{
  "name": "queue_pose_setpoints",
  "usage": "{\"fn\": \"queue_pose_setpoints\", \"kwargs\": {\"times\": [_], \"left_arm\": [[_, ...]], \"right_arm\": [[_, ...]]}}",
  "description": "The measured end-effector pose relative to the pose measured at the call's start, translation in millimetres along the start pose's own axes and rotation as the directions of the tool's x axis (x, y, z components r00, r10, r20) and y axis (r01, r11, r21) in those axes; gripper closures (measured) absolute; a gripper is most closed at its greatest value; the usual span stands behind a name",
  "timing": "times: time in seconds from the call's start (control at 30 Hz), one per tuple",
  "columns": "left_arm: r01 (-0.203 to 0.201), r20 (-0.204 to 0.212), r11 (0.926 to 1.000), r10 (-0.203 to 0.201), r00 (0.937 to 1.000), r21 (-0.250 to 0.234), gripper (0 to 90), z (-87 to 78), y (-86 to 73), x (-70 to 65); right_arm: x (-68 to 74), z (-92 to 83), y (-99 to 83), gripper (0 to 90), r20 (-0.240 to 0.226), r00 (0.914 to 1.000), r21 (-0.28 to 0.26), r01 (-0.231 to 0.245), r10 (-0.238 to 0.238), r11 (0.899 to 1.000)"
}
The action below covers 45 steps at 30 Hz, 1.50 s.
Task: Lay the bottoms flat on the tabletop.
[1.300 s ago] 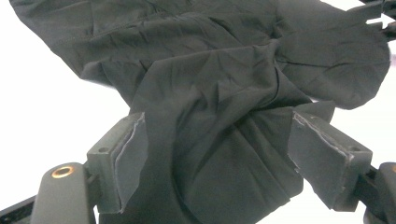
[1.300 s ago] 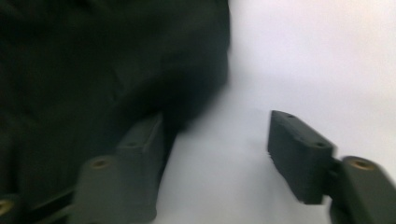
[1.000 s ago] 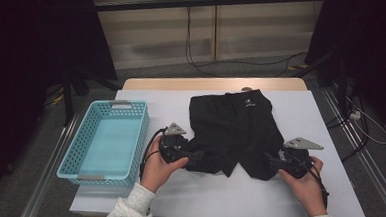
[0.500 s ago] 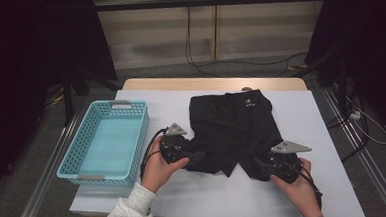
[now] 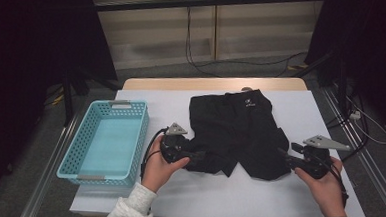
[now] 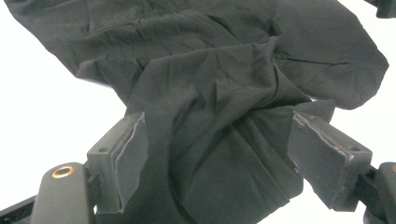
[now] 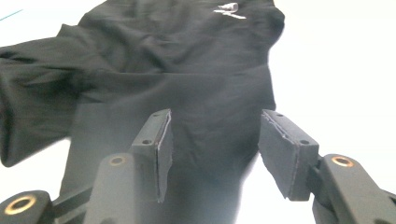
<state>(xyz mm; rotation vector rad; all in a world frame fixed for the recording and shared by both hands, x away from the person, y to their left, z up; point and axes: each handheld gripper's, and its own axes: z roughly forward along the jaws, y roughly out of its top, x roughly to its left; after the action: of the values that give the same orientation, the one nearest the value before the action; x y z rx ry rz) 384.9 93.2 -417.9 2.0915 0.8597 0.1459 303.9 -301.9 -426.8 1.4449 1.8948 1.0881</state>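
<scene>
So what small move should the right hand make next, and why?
Probably ease the right gripper forward and close on the leg hem of the black shorts: its fingers, just reopened a little, straddle the cloth without pinching, while the left gripper already bunches the other leg.
</scene>
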Motion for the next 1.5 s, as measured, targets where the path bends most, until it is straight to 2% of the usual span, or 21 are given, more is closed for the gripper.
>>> {"fn": "queue_pose_setpoints", "kwargs": {"times": [0.1, 0.23, 0.3, 0.37, 0.43, 0.53, 0.57, 0.6, 0.63, 0.67, 0.73, 0.87, 1.0, 1.13, 1.27, 1.33, 1.37, 1.43, 1.5], "left_arm": [[0.003, -0.004, 1.0000, -0.003, 1.0000, -0.002, 21.2, 0.4, -0.4, 0.5], [0.009, -0.003, 1.0000, -0.009, 1.0000, -0.003, 21.2, 0.6, -0.5, 0.6], [0.008, -0.006, 1.0000, -0.008, 1.0000, -0.002, 21.2, 0.9, -0.6, 0.7], [0.009, -0.007, 1.0000, -0.009, 0.9999, 0.000, 21.2, 0.6, -0.7, 2.0], [0.009, -0.011, 0.9999, -0.009, 0.9999, 0.005, 21.2, 0.1, -1.1, 3.4], [0.011, -0.011, 0.9999, -0.011, 0.9999, 0.000, 21.2, -0.4, -0.8, 3.6], [0.010, -0.013, 0.9999, -0.010, 0.9999, -0.003, 21.2, -0.2, -0.8, 2.9], [0.011, -0.014, 0.9999, -0.011, 0.9998, 0.000, 21.2, 0.2, -0.8, 2.0], [0.013, -0.018, 0.9999, -0.013, 0.9997, -0.003, 21.2, 0.7, -1.0, 1.2], [0.009, -0.008, 1.0000, -0.008, 0.9999, 0.004, 21.2, 0.8, -1.0, 1.4], [0.010, -0.008, 0.9999, -0.010, 0.9999, 0.006, 21.2, 1.9, -1.5, 1.1], [0.008, -0.009, 0.9999, -0.008, 0.9999, 0.007, 21.2, 1.9, -1.5, 1.0], [0.005, -0.007, 1.0000, -0.005, 1.0000, 0.008, 21.2, 2.7, -1.4, -0.4], [0.002, -0.005, 1.0000, -0.002, 1.0000, 0.008, 21.2, 3.0, -1.4, -1.8], [-0.001, -0.005, 1.0000, 0.001, 1.0000, 0.003, 21.4, 1.9, -0.6, -2.5], [-0.004, -0.003, 1.0000, 0.004, 1.0000, 0.003, 21.4, 1.7, -0.5, -2.7], [-0.004, -0.002, 1.0000, 0.004, 1.0000, 0.003, 21.4, 1.9, -0.5, -2.8], [-0.008, -0.003, 1.0000, 0.008, 1.0000, 0.006, 21.4, 2.3, -0.5, -3.4], [-0.012, 0.004, 0.9999, 0.012, 0.9999, 0.000, 21.3, 2.7, -0.1, -4.5]], "right_arm": [[-12.3, -2.6, -4.7, 44.2, 0.026, 0.9991, 0.006, -0.033, 0.032, 0.999], [-24.5, 2.5, -16.5, 44.1, 0.087, 0.9955, 0.041, -0.039, 0.036, 0.998], [-28.7, 5.3, -21.5, 44.0, 0.084, 0.9950, 0.050, -0.058, 0.054, 0.997], [-31.0, 6.0, -23.9, 44.0, 0.121, 0.9922, 0.057, -0.039, 0.032, 0.998], [-33.2, 7.9, -26.7, 43.4, 0.153, 0.9878, 0.080, -0.039, 0.026, 0.996], [-33.5, 15.2, -32.9, 41.6, 0.159, 0.9872, 0.117, -0.034, 0.015, 0.993], [-32.4, 18.3, -33.4, 39.8, 0.154, 0.9881, 0.136, -0.028, 0.007, 0.990], [-30.2, 18.8, -32.0, 37.6, 0.152, 0.9884, 0.129, -0.014, -0.006, 0.992], [-27.2, 18.9, -30.2, 37.7, 0.118, 0.9929, 0.095, -0.030, 0.019, 0.995], [-25.1, 19.2, -29.2, 37.9, 0.104, 0.9943, 0.093, -0.036, 0.026, 0.995], [-19.5, 22.3, -27.6, 37.2, 0.108, 0.9942, 0.105, -0.018, 0.007, 0.994], [-5.4, 28.8, -24.5, 37.2, 0.075, 0.9971, 0.109, 0.008, -0.016, 0.994], [5.2, 30.8, -20.0, 38.2, 0.039, 0.9992, 0.095, 0.008, -0.012, 0.995], [15.1, 36.5, -20.0, 41.5, 0.016, 0.9994, 0.115, 0.027, -0.029, 0.993], [22.1, 41.2, -20.7, 51.3, -0.010, 0.9991, 0.120, 0.042, -0.042, 0.992], [23.7, 41.7, -21.2, 66.1, -0.037, 0.9985, 0.113, 0.045, -0.041, 0.993], [25.2, 41.9, -21.4, 68.6, -0.046, 0.9979, 0.111, 0.051, -0.046, 0.993], [25.9, 41.3, -21.2, 79.3, -0.051, 0.9975, 0.109, 0.054, -0.049, 0.993], [25.7, 40.3, -21.0, 84.8, -0.066, 0.9973, 0.107, 0.039, -0.032, 0.994]]}}
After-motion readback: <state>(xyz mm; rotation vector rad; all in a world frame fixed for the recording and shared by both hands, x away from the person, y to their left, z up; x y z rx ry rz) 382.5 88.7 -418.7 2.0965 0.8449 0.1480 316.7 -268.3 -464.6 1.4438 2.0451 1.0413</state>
